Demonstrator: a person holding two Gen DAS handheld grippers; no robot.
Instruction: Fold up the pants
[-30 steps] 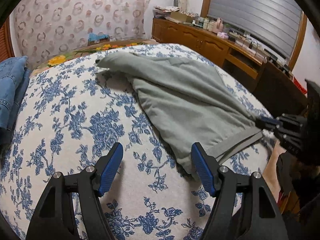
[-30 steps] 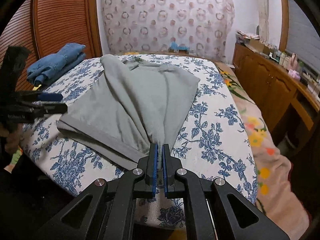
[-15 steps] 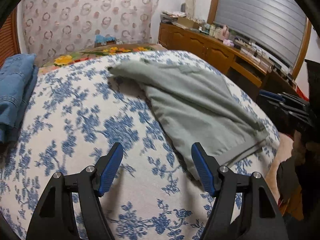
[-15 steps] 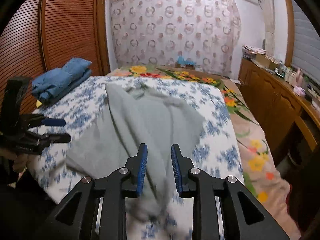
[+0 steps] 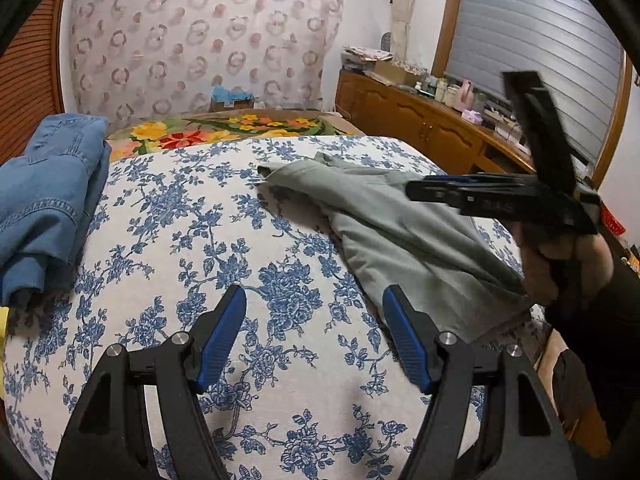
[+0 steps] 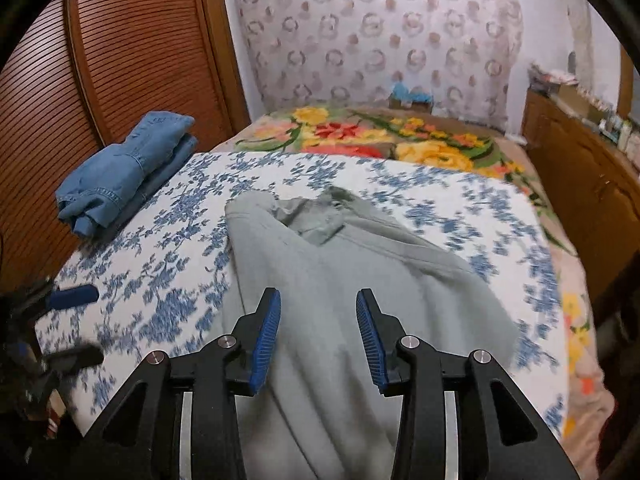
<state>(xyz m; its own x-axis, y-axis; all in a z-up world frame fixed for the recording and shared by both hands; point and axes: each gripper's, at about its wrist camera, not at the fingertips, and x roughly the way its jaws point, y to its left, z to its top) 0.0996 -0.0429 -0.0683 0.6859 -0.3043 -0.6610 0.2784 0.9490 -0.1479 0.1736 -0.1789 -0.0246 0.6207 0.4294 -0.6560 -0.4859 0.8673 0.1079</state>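
Released! Right hand-held gripper (image 6: pixel 318 334), clamped on the hem a sec ago, has let go and lifted off w/ its blue pads apart and nothing between them. It hovers over the grey-green soft cotton pants (image 6: pixel 352 280), which lie dropped in a loose, twisted heap on the blue-and-white floral bedsheet (image 5: pixel 192 240), waistband end toward the far side, leg end near the bed's front edge. Left hand-held gripper (image 5: pixel 314 336) is spread wide too, empty, low over bare sheet just beside the pants' near edge — prob. parked there so it can take a corner. Fabric's bunched, not flat, so the fold proper looks not yet begun; I'd guess both sides regrip to spread it out. Folded blue denim jeans (image 5: pixel 44 200) sit well apart at the bed's left side, out of the way.
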